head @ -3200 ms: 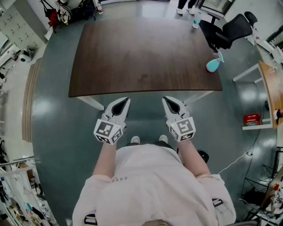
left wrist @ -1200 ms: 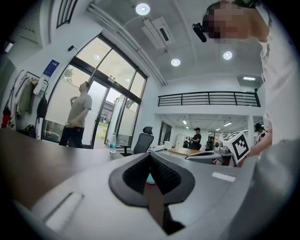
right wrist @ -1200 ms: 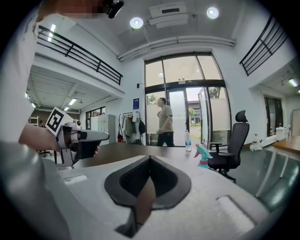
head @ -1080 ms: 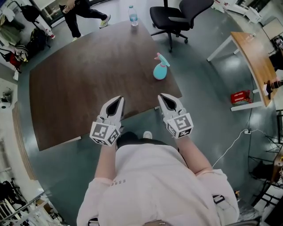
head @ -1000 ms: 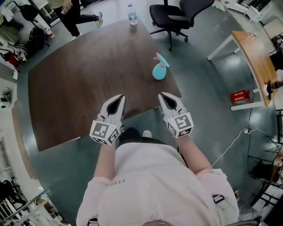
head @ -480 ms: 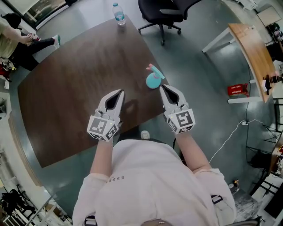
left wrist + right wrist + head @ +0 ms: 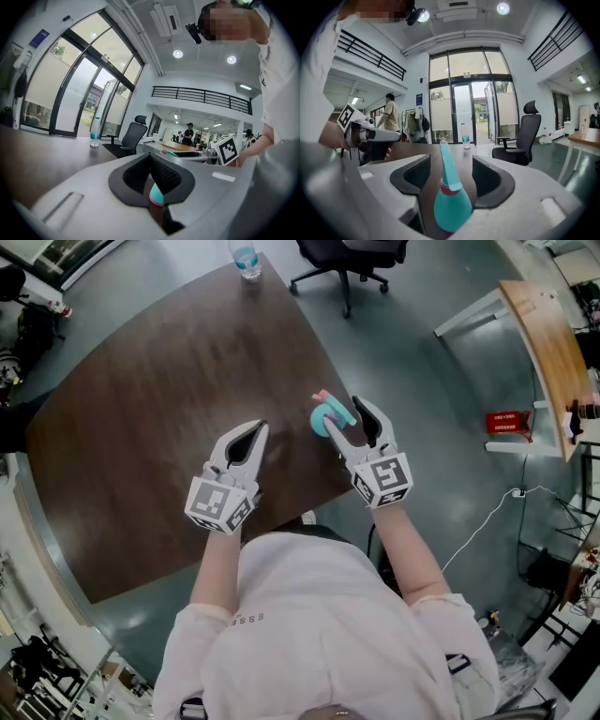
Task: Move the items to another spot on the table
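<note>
A teal spray bottle (image 7: 327, 415) with a pink collar stands near the right edge of the dark wooden table (image 7: 141, 418). My right gripper (image 7: 349, 418) is open, its jaws have just been opening, and the bottle (image 7: 449, 206) stands upright between them with a gap to each pad (image 7: 417, 176). My left gripper (image 7: 251, 435) hangs over the table left of the bottle, shut and holding nothing. In the left gripper view its tips (image 7: 150, 157) meet, and a bit of the teal bottle (image 7: 156, 194) shows behind them.
A water bottle (image 7: 246, 257) stands at the table's far corner, with a black office chair (image 7: 352, 249) behind it. A wooden desk (image 7: 548, 324) and a red box (image 7: 506, 421) lie to the right. The table's right edge runs close by the spray bottle.
Both grippers have come forward over the table. The right gripper, shut earlier, now stands open around the spray bottle. The left gripper stays shut.
</note>
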The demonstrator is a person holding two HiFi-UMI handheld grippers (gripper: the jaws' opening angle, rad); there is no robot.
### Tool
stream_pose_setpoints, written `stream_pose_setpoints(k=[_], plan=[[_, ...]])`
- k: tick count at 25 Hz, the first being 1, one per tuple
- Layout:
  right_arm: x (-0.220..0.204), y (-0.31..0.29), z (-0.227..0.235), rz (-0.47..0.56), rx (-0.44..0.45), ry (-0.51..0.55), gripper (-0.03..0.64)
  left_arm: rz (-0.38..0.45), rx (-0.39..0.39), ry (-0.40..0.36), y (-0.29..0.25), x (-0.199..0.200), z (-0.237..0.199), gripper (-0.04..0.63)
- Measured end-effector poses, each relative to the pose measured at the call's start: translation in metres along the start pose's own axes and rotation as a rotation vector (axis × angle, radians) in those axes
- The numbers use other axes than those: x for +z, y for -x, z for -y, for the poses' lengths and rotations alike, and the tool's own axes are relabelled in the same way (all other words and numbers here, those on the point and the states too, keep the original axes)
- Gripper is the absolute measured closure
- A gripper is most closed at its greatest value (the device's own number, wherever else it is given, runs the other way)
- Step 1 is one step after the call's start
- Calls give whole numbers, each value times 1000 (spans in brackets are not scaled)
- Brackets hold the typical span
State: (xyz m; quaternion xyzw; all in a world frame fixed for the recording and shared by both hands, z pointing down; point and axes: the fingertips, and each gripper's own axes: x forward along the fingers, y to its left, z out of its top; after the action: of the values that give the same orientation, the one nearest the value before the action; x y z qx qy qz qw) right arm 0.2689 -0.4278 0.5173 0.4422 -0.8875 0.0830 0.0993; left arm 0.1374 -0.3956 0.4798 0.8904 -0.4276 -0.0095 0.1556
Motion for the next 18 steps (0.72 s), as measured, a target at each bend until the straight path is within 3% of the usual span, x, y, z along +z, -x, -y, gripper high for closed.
stream_pose_setpoints(k=[7, 9, 11, 18], plan=[[-29, -22, -2, -40, 55, -12, 360, -31, -1, 20, -10, -21, -14, 580], [-30, -23, -3, -27, 52, -6, 380, -34, 5, 23, -10, -25, -16, 580], [-30, -22, -2, -19, 47, 7, 472, -39, 12, 25, -10, -30, -17, 580], [-29, -17, -1, -56, 39, 9, 483, -34, 20, 25, 1, -25, -12, 580]])
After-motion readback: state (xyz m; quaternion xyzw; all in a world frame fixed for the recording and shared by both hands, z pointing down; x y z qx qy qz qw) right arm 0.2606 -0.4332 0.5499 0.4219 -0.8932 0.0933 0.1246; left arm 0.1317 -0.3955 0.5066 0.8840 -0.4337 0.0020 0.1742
